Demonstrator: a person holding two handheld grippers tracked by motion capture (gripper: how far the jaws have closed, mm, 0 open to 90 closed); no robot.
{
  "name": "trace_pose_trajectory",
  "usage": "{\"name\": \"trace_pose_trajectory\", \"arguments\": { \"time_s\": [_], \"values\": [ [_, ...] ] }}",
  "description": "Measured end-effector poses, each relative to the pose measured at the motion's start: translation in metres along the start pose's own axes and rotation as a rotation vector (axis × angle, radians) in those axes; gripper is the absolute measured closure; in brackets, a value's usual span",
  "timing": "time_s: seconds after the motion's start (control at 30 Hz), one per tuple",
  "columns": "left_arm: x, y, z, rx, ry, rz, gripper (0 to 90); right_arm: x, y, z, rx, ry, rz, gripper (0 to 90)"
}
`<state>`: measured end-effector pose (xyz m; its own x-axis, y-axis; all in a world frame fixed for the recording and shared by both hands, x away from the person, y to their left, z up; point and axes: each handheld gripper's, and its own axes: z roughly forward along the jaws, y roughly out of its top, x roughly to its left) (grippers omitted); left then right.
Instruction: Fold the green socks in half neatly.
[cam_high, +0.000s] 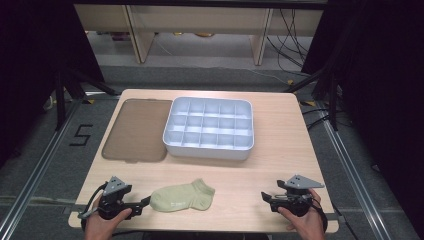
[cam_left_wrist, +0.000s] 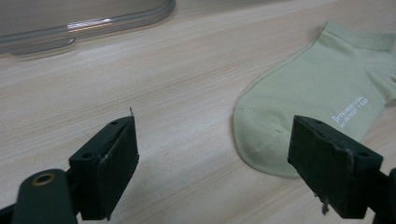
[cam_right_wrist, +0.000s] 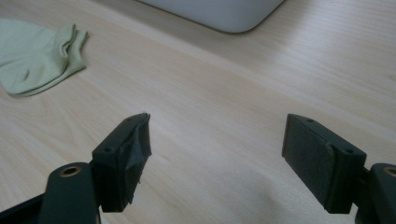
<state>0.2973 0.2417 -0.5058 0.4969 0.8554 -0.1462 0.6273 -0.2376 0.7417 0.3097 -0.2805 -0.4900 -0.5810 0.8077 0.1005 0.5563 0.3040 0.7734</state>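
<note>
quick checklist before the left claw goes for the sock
1. Left claw open: ok, jaws stand wide with nothing between them.
2. Sock free to pick: ok, it lies flat on the table, nothing on top of it.
3. Left claw lined up with the sock: not ok, in the left gripper view the toe sits by one jaw, not between the two.
4. Right claw out of the way: ok, open and well apart from the sock.
5. Divided tray ready to receive: ok, compartments look empty, lid lies beside it.
6. Sock single or a folded pair: cannot tell.
</note>
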Motion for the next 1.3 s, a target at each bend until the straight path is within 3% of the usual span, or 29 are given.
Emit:
{"name": "trace_pose_trajectory", "arguments": {
  "time_s": [0.17,0.2,0.23,0.27,0.3,0.33,0.37,0.4,0.47,0.5,0.63,0.67,0.77,0.8,0.83,0.87,0.9,0.93,0.97,1.0,1.03,1.07,1.1,1.17,1.2,1.3],
  "values": [
    [0.0,0.0,0.0,0.002,0.0,0.001,15.4,0.004,0.0,0.001,0.009,0.005,0.011,22.9],
    [-0.001,0.0,0.0,-0.011,0.004,0.001,15.4,0.002,0.0,0.002,0.007,0.001,-0.006,22.1],
    [-0.001,0.0,0.0,-0.007,0.003,0.001,15.4,0.004,-0.001,0.001,0.021,0.001,0.028,22.1],
    [-0.001,0.0,0.0,-0.002,0.002,0.004,15.4,0.001,-0.001,0.002,0.012,0.005,-0.004,22.1],
    [0.0,-0.001,0.0,-0.002,0.002,0.008,15.4,0.001,-0.001,0.002,0.013,0.006,-0.006,22.1],
    [0.0,-0.001,0.0,-0.003,0.003,0.015,15.4,0.005,-0.001,0.001,0.025,0.004,0.033,22.1],
    [0.0,-0.001,0.0,-0.003,0.003,0.015,15.4,0.005,-0.001,0.001,0.025,0.004,0.033,22.1],
    [0.0,-0.001,0.0,-0.002,0.004,0.014,15.4,0.001,-0.001,0.002,0.011,0.003,-0.007,22.2],
    [-0.001,0.0,0.0,-0.004,0.003,0.003,15.4,0.003,-0.001,0.002,0.013,0.005,0.012,23.6],
    [-0.001,0.0,0.0,0.0,0.001,0.006,15.4,0.002,0.0,0.001,-0.003,0.005,-0.021,24.9],
    [0.0,0.0,-0.001,0.004,-0.002,0.004,15.4,0.002,0.001,0.002,-0.021,0.01,-0.013,24.9],
    [-0.003,0.0,0.001,-0.029,-0.001,-0.033,15.4,0.004,0.0,0.001,-0.021,0.013,0.009,25.0],
    [-0.002,0.001,-0.002,-0.003,0.002,0.001,15.4,0.004,0.001,0.001,-0.025,0.014,0.012,25.5],
    [-0.002,0.002,-0.003,-0.006,0.002,0.004,15.4,0.001,0.002,0.002,-0.035,0.021,-0.023,26.4],
    [-0.002,0.002,-0.003,-0.006,0.002,0.004,15.4,0.001,0.002,0.002,-0.035,0.021,-0.023,26.4],
    [-0.004,0.002,-0.003,-0.017,-0.005,0.007,15.4,0.006,0.002,0.001,-0.035,0.037,0.018,29.7],
    [-0.004,0.002,-0.003,-0.017,-0.005,0.007,15.4,0.004,0.002,0.001,-0.049,0.042,-0.016,31.0],
    [-0.007,0.003,-0.002,-0.035,-0.012,-0.027,15.4,0.005,0.003,0.001,-0.057,0.05,-0.013,33.0],
    [-0.007,0.003,-0.002,-0.035,-0.012,-0.027,15.4,0.006,0.004,0.001,-0.061,0.06,-0.015,34.7],
    [-0.006,0.003,-0.003,-0.021,-0.01,0.008,15.4,0.011,0.005,0.002,-0.062,0.073,0.005,35.9],
    [-0.006,0.003,-0.003,-0.021,-0.01,0.008,15.4,0.012,0.006,0.002,-0.063,0.085,-0.002,36.3],
    [-0.006,0.003,-0.003,0.001,-0.013,0.013,15.4,0.013,0.008,0.004,-0.08,0.104,-0.037,36.9],
    [-0.006,0.003,-0.003,0.001,-0.013,0.013,15.4,0.019,0.008,0.004,-0.067,0.118,0.009,37.6],
    [-0.007,0.003,-0.002,-0.005,-0.01,0.008,15.4,0.023,0.01,0.005,-0.06,0.128,0.009,38.6],
    [-0.007,0.003,-0.002,-0.007,-0.01,0.005,15.4,0.026,0.014,0.01,-0.073,0.153,-0.019,39.0],
    [-0.006,0.003,-0.002,-0.007,-0.013,0.0,15.4,0.035,0.017,0.014,-0.059,0.169,-0.016,39.1]
  ]
}}
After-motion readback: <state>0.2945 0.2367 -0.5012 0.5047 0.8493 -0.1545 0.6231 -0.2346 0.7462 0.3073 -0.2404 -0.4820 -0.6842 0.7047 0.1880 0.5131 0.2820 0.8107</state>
